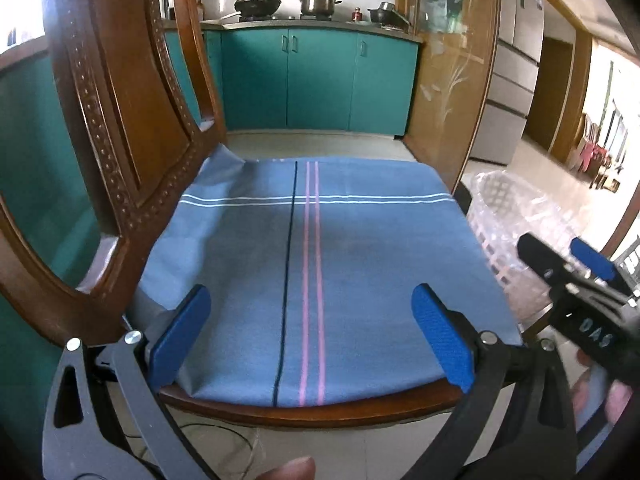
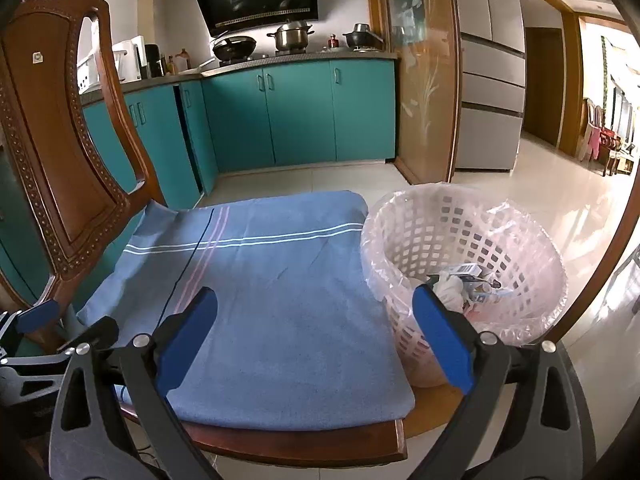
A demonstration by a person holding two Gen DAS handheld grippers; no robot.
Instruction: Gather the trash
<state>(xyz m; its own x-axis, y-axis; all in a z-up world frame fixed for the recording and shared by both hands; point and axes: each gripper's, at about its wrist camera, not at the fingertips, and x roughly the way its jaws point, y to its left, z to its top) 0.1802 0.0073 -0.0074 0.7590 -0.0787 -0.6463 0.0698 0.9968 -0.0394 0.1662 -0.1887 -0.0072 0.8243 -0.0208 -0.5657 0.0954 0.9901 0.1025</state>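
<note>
A white plastic basket (image 2: 420, 236) lined with a clear bag stands on the floor right of the chair; it also shows in the left wrist view (image 1: 504, 216). Trash (image 2: 468, 280), crumpled white paper and small packets, lies inside it. My left gripper (image 1: 312, 336) is open and empty over the front of the blue cloth (image 1: 320, 260) on the chair seat. My right gripper (image 2: 316, 332) is open and empty, over the cloth's (image 2: 280, 280) right front part, its right finger in front of the basket. The right gripper also shows in the left wrist view (image 1: 568, 264).
The wooden chair back (image 1: 120, 128) rises at the left, also in the right wrist view (image 2: 52, 128). Teal kitchen cabinets (image 2: 296, 112) with pots on the stove stand behind. A wooden glass door frame (image 2: 424, 80) and a fridge (image 2: 492, 80) are at the right. Tiled floor (image 2: 560, 208) lies beyond the basket.
</note>
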